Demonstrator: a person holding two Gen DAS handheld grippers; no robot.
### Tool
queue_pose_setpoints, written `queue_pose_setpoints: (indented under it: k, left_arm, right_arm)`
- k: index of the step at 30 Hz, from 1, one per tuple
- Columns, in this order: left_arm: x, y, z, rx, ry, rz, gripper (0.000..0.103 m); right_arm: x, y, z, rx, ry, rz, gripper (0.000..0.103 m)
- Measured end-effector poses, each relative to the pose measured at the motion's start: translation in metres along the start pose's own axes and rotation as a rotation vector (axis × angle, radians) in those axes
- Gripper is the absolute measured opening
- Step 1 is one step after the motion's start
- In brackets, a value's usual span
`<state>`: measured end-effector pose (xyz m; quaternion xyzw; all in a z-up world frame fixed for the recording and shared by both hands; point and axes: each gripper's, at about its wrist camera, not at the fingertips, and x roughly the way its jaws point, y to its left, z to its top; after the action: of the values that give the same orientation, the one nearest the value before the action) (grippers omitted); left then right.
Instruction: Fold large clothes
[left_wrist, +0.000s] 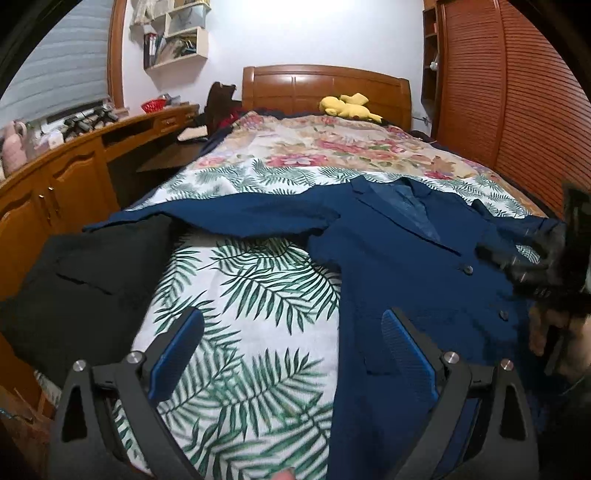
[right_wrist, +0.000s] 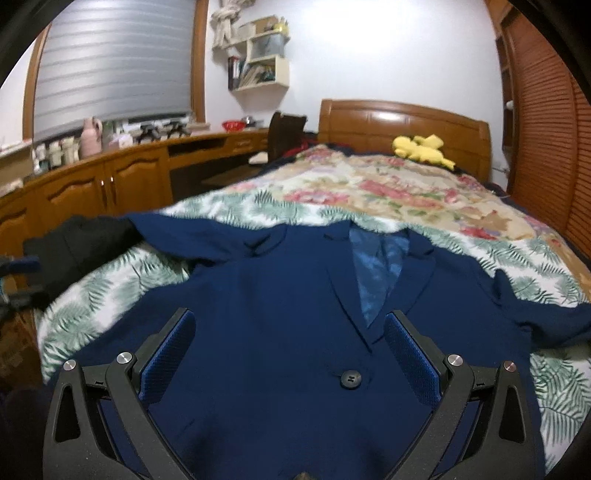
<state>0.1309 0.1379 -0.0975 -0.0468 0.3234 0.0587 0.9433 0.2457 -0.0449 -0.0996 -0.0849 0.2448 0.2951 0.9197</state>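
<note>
A navy blue suit jacket (left_wrist: 399, 258) lies face up on the bed, buttoned, with its left sleeve stretched out toward the left. My left gripper (left_wrist: 291, 325) hovers open above the jacket's left hem edge and the leaf-print sheet, holding nothing. In the right wrist view the jacket (right_wrist: 280, 295) fills the middle, its lapels and light blue lining at the far end. My right gripper (right_wrist: 290, 328) stands open above the jacket's chest, just beyond the top button (right_wrist: 351, 379), with nothing between its fingers. The right gripper (left_wrist: 554, 266) also shows, blurred, at the right edge of the left wrist view.
A black garment (left_wrist: 85, 280) lies at the bed's left edge. The floral quilt (left_wrist: 332, 147) covers the far half of the bed, with a yellow plush toy (left_wrist: 349, 106) by the wooden headboard. A wooden cabinet (left_wrist: 66, 184) runs along the left, a slatted wardrobe (left_wrist: 517, 92) on the right.
</note>
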Motion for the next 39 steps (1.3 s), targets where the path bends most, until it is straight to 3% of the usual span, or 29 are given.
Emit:
queue_pose_setpoints:
  k: [3, 6, 15, 19, 26, 31, 32, 33, 35, 36, 39]
  left_arm:
    - [0.015, 0.003, 0.010, -0.005, 0.024, -0.018, 0.098]
    - [0.032, 0.008, 0.022, 0.004, 0.029, -0.017, 0.097]
    - [0.107, 0.063, 0.061, -0.126, 0.116, -0.021, 0.097]
    - [0.145, 0.093, 0.070, -0.219, 0.145, -0.006, 0.089]
    - [0.179, 0.114, 0.068, -0.341, 0.172, -0.007, 0.062]
    - [0.196, 0.116, 0.077, -0.350, 0.178, 0.027, 0.046]
    - [0.199, 0.116, 0.079, -0.350, 0.181, 0.029, 0.039]
    - [0.201, 0.116, 0.080, -0.352, 0.177, 0.025, 0.023]
    - [0.203, 0.112, 0.084, -0.332, 0.171, 0.032, 0.005]
    - [0.202, 0.108, 0.088, -0.315, 0.164, 0.039, 0.000]
    - [0.195, 0.094, 0.104, -0.266, 0.128, 0.065, 0.000]
  right_arm:
    - [0.014, -0.007, -0.012, 0.031, 0.058, 0.026, 0.103]
    - [0.011, -0.008, -0.012, 0.036, 0.049, 0.036, 0.103]
    - [0.007, -0.003, -0.013, 0.010, 0.025, 0.027, 0.103]
    - [0.011, -0.004, -0.014, 0.015, 0.035, 0.023, 0.103]
    - [0.013, -0.006, -0.015, 0.026, 0.043, 0.024, 0.103]
    - [0.014, -0.007, -0.015, 0.028, 0.046, 0.026, 0.103]
    - [0.013, -0.007, -0.016, 0.030, 0.046, 0.027, 0.103]
    - [0.013, -0.008, -0.016, 0.031, 0.044, 0.028, 0.103]
    - [0.013, -0.008, -0.017, 0.031, 0.043, 0.029, 0.103]
    - [0.013, -0.008, -0.016, 0.031, 0.043, 0.028, 0.103]
    - [0.013, -0.008, -0.017, 0.031, 0.041, 0.030, 0.103]
